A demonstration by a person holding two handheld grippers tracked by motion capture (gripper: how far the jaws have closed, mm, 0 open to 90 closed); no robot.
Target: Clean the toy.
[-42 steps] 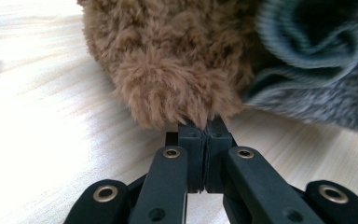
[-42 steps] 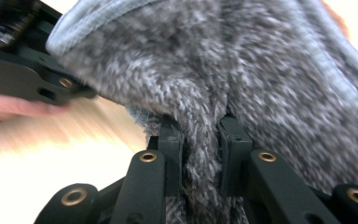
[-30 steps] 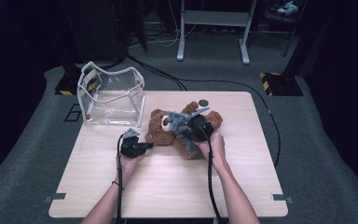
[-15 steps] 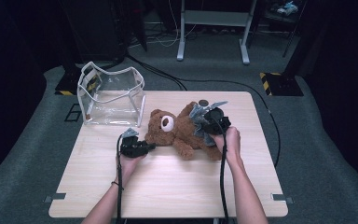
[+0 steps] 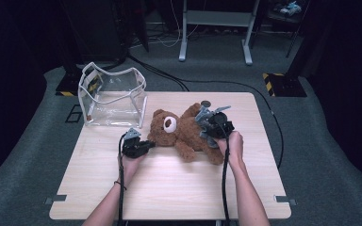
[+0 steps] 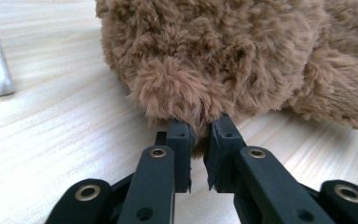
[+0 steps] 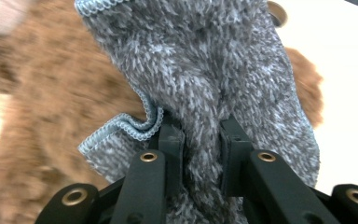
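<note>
Dark grey carpet lies all around my pale wood worktop (image 5: 179, 188), and black cables run across the floor behind it.

At the far left corner of the worktop stands a clear plastic bag (image 5: 113, 99) with a white rim. It is open at the top and sits near the teddy's head, not touching it.

Next comes my left tool (image 5: 143, 143), close to the left side of the worktop, about halfway back. I hold it low and flat, pointing at the bear. In the left gripper view its jaws have just been closing, and now they pinch a little tuft of brown fur (image 6: 186, 100) on a round, fluffy part of the bear. I cannot tell which part that is. The jaws sit almost together with the fur squeezed between them.

In the middle of the worktop lies the brown teddy bear (image 5: 181, 134) on its back, with its white snout facing up. Its head is toward the bag and its legs point to the right and toward me.

Then my right tool (image 5: 212, 127) sits over the bear's body, toward the right side of the worktop. Its jaws are clamped on a fuzzy grey cloth (image 7: 223, 70) with a pale blue stitched edge. The cloth bunches up between the jaws and hangs above the brown fur.
</note>
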